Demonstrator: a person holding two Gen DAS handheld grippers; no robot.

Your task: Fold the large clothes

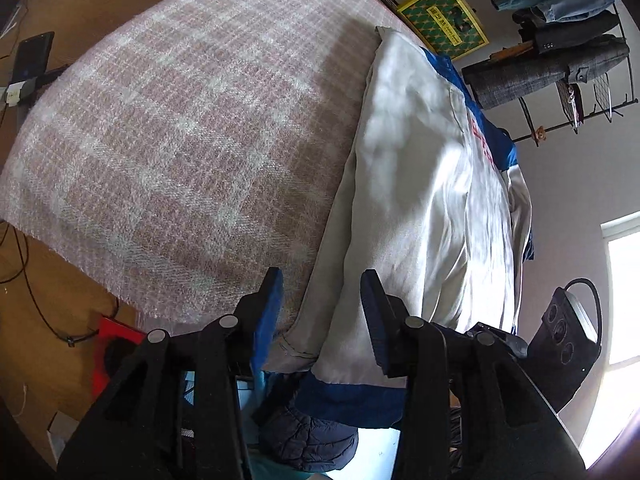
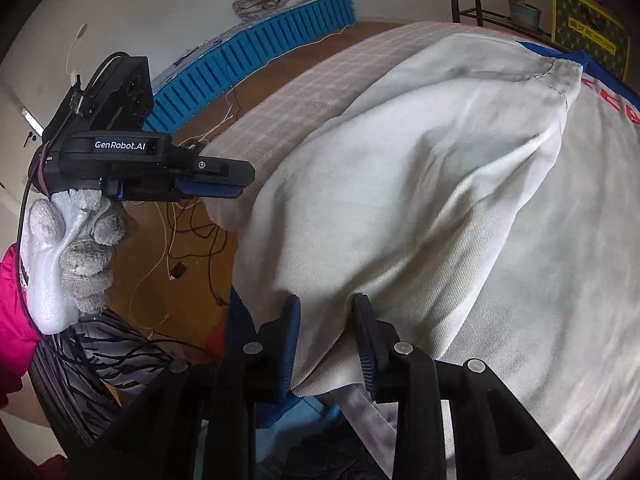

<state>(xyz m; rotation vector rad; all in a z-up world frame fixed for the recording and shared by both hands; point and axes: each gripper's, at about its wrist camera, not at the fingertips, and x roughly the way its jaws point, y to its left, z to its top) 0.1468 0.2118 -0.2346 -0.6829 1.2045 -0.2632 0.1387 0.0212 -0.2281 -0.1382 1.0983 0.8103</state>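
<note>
- The step in hand seems to be taking hold of the near edge of the white jacket (image 1: 420, 160), which lies along one side of the plaid blanket (image 1: 180, 120) with its blue hem hanging over the near border.
- The left gripper (image 1: 322, 312) is released: its jaws stand apart over the grey edge of the cloth and do not pinch it.
- The right gripper (image 2: 330, 340) has a raised bunch of white cloth filling its gap; whether the pads press on it I cannot tell.
- I judge that the next move needs both jaws clamped firmly on the edge, then a level lift across the jacket.
- Only the right wrist view shows the gloved hand (image 2: 72, 256) that carries the left gripper; only the left wrist view shows the bare part of the blanket.
</note>
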